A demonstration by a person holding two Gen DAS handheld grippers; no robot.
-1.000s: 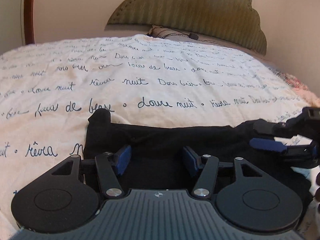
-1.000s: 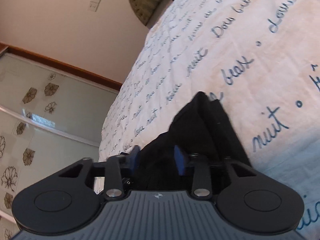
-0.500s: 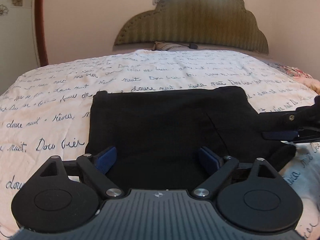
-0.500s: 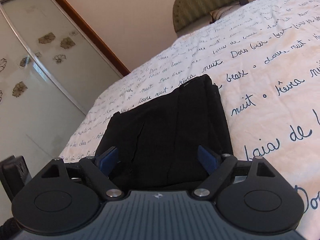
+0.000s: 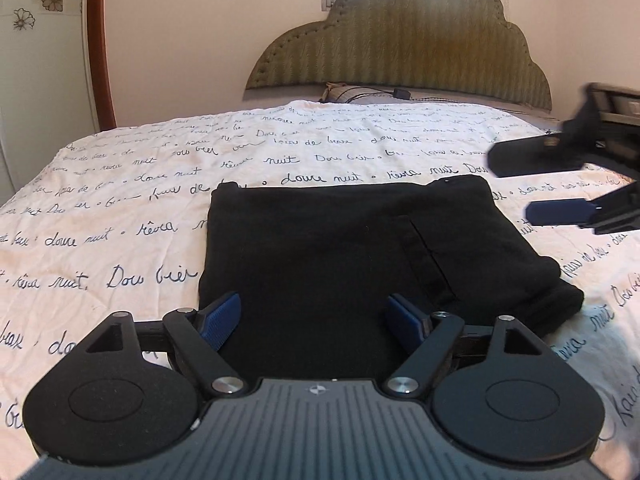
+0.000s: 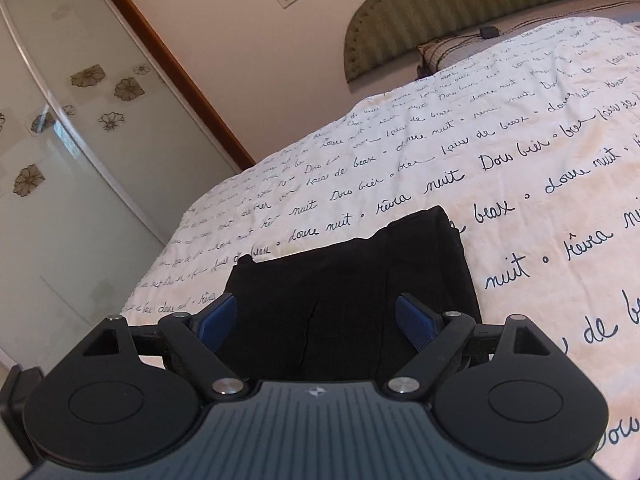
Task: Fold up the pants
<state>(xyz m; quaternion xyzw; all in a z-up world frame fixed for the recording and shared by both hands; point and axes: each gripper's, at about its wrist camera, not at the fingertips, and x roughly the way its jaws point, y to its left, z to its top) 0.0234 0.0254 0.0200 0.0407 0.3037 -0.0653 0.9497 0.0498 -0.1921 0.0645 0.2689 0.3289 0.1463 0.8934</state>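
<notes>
The black pants (image 5: 340,260) lie folded in a flat rectangle on the white bedspread (image 5: 120,184) printed with script. My left gripper (image 5: 314,308) hovers over their near edge; its jaws stand wide and are closing slightly, with nothing between the blue pads. The right gripper (image 5: 512,186) shows at the right edge of the left wrist view, raised off the bed beside the pants' far right corner. In its own view the right gripper (image 6: 316,304) is open above the pants (image 6: 352,280), clear of the cloth.
A padded green headboard (image 5: 400,40) and a pillow (image 5: 352,92) sit at the far end of the bed. A glass wardrobe door (image 6: 60,180) with flower prints stands left of the bed. Bedspread lies bare around the pants on all sides.
Both grippers let go of the pants, opened wide and drew back. The right one also rose and rolled upright. The pants now lie folded flat on the bed.
</notes>
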